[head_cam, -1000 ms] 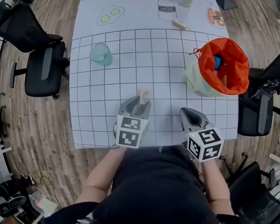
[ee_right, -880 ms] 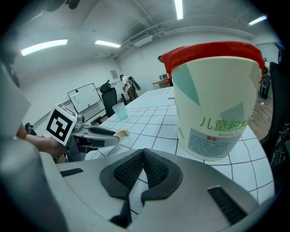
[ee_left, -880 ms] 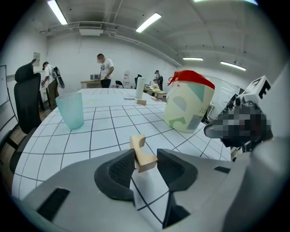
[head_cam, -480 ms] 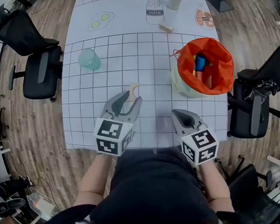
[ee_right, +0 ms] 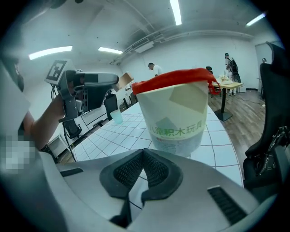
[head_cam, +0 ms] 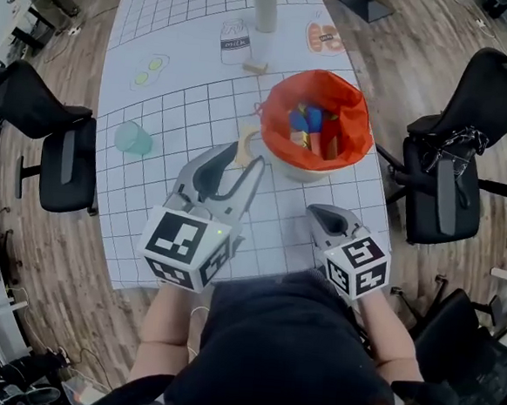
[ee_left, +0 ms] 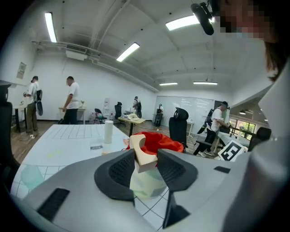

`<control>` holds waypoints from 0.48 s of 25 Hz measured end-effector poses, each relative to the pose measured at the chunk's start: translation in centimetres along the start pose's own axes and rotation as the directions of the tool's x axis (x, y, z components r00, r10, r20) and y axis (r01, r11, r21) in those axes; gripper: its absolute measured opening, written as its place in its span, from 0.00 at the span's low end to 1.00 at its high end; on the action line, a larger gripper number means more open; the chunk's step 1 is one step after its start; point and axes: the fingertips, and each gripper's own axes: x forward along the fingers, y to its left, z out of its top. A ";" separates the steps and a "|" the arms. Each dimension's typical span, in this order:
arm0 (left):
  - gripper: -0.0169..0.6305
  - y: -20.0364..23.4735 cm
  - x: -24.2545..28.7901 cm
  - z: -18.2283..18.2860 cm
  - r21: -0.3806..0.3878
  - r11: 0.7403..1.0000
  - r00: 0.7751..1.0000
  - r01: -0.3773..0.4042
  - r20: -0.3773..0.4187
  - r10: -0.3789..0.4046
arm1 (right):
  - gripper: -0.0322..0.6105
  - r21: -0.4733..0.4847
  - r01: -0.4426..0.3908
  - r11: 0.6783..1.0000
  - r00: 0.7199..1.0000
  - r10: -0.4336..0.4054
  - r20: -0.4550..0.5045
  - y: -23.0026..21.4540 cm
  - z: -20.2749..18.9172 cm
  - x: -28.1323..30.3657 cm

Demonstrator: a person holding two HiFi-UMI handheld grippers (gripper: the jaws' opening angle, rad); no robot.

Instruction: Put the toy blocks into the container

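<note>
A pale wooden arch block [head_cam: 246, 141] is clamped between the jaws of my left gripper [head_cam: 245, 157], lifted off the table just left of the container. The left gripper view shows the block [ee_left: 145, 154] pinched between both pads, with the red liner [ee_left: 161, 141] right behind it. The container [head_cam: 274, 111] is a pale tub lined with a red bag, and several coloured blocks [head_cam: 308, 128] lie inside. My right gripper [head_cam: 324, 218] is shut and empty, low near the table's front edge, below the tub [ee_right: 176, 118].
A small wooden block [head_cam: 254, 67] lies by the milk drawing, and a white cylinder [head_cam: 265, 4] stands behind it. A green cup [head_cam: 134, 137] sits at the table's left. Black chairs [head_cam: 52, 146] [head_cam: 453, 169] flank the table. People stand in the room beyond.
My left gripper has risen off the table with the arch block and moved toward the container. The right gripper has shifted a little closer to the tub, still shut.
</note>
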 end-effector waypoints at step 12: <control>0.30 -6.1 6.9 2.2 0.156 0.978 0.990 0.142 -0.020 -0.140 | 0.07 0.106 0.119 0.987 0.992 -0.123 0.035 -4.5 -1.9 -4.3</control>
